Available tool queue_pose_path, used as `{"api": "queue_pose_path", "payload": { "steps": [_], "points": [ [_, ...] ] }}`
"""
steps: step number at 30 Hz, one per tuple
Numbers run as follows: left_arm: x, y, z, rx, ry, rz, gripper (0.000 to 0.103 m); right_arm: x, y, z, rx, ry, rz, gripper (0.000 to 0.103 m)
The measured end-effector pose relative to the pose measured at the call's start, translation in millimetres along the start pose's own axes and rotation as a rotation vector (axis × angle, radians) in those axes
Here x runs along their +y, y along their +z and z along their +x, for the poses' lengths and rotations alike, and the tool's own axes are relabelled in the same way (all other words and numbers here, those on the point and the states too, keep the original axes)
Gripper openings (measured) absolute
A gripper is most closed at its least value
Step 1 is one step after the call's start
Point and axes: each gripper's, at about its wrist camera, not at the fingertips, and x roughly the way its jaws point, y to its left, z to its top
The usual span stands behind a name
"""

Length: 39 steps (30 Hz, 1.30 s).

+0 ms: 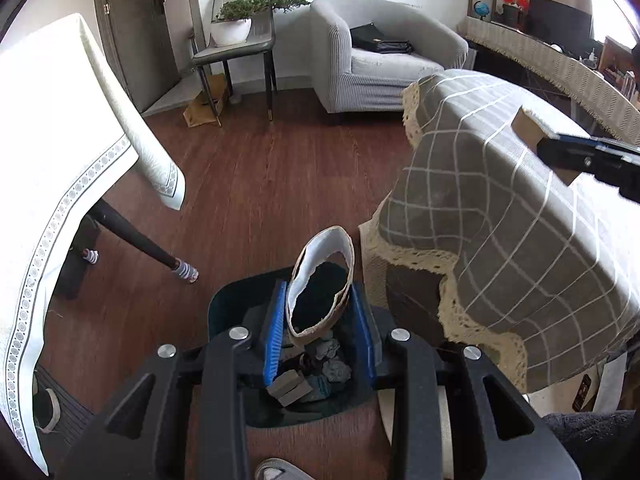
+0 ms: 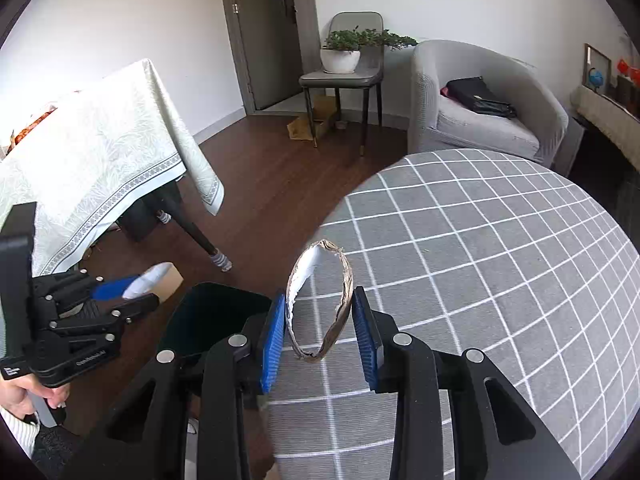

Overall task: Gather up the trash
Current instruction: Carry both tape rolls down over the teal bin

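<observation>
The left gripper pinches a torn white-lined cardboard ring directly above the dark open-topped trash bin holding crumpled waste, so release is nearest for this hand. The right gripper pinches a second brown cardboard ring over the grey checked tablecloth; the bin lies to its left and below.

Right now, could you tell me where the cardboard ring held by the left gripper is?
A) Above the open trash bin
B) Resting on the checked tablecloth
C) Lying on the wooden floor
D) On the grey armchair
A: in the left wrist view the left gripper holds the cardboard ring right over the dark trash bin, where crumpled trash already lies.
</observation>
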Motion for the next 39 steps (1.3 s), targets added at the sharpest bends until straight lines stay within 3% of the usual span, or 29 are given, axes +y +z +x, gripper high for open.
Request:
{"api": "queue_pose_path", "payload": {
  "steps": [15, 20, 27, 39],
  "points": [
    [61, -44, 41, 0.163, -0.024, -0.088, 0.034, 74, 8, 58, 0.078, 0.157, -0.051, 0.033],
    [69, -57, 54, 0.223, -0.036, -0.1, 0.04, 90, 8, 77, 0.11, 0.185, -0.056, 0.033],
    [84, -58, 47, 0.191, -0.036, -0.123, 0.051, 109, 1, 104, 0.172, 0.193, -0.071, 0.033],
    [107, -40, 3, 0.05, -0.035, -0.19, 0.07, 126, -31, 159, 0.329, 0.181, -0.084, 0.033]
  ]
}}
